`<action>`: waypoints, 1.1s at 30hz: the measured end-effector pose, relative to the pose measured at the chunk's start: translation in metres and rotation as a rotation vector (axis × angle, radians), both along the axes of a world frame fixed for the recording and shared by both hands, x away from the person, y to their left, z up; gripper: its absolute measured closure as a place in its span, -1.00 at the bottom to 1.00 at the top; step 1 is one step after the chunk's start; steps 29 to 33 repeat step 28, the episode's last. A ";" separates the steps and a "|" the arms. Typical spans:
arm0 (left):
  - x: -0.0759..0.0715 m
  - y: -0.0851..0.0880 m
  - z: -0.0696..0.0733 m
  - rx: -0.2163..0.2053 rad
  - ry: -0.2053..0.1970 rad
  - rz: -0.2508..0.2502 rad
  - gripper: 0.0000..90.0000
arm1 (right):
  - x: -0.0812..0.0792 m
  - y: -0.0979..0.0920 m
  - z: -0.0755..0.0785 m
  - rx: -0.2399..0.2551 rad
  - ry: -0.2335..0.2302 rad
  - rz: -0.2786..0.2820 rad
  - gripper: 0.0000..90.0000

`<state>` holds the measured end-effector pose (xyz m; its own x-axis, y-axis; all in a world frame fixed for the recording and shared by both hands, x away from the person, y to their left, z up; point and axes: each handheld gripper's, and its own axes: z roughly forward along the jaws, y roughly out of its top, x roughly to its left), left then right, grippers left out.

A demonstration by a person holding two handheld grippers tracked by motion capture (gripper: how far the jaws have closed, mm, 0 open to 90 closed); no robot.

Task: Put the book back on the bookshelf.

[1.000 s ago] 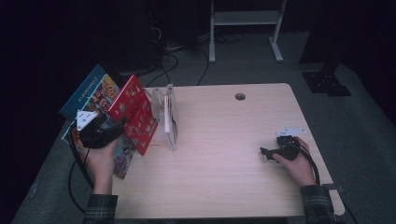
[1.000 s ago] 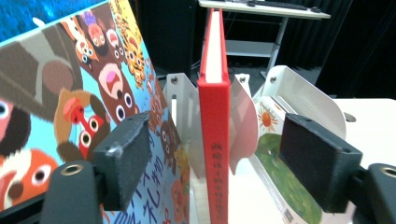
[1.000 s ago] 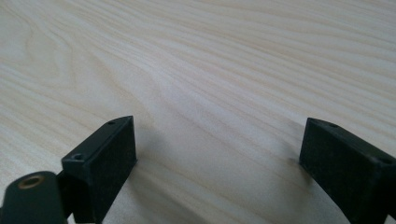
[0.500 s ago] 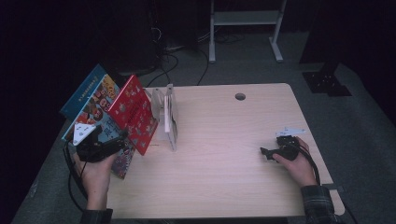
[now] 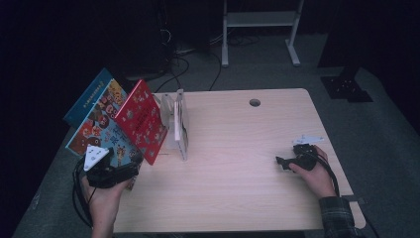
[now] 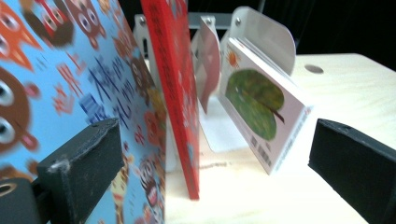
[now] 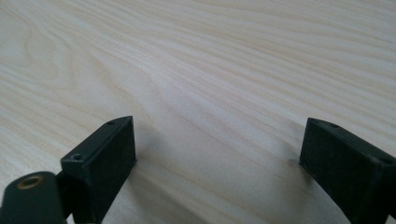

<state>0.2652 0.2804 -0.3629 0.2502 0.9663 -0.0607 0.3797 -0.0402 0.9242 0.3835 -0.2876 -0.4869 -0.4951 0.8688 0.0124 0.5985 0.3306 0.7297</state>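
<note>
Wooden table (image 5: 237,163) takes up most of the high view, w/ a small round hole (image 5: 254,102) near its far edge. At the table's left side a white rack (image 5: 181,124) stands upright, and the books lean off to its left: a big blue picture book (image 5: 101,126) outermost, tilted well over past the table's left edge, then a red book (image 5: 143,121) leaning against it, bottom edge on the tabletop. In the left gripper view a smaller white book w/ a green leaf on its cover (image 6: 261,105) leans in the rack, just right of the red book. Left gripper (image 5: 130,170) sits at the near-left corner, close to the blue book's lower edge; its jaws have just been opening and now stand wide and released, w/ the red book's bottom corner seen in the gap between them but nothing pressed (blue cover just behind the left jaw). Right gripper (image 5: 281,162) rests low at the near right of the table, well apart from the books, jaws spread over bare wood, nothing in them.
</note>
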 end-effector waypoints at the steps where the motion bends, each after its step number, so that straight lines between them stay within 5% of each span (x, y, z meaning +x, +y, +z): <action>1: -0.001 -0.001 -0.003 0.000 0.007 -0.003 -0.95 | 0.000 0.000 0.000 0.000 0.000 0.000 -0.79; 17: -0.015 -0.018 -0.042 0.011 0.117 -0.080 -0.97 | 0.000 0.000 0.000 0.000 0.000 0.000 -0.79; 33: -0.017 -0.021 -0.046 -0.001 0.129 -0.096 -0.97 | 0.000 0.000 0.000 0.000 0.000 0.000 -0.79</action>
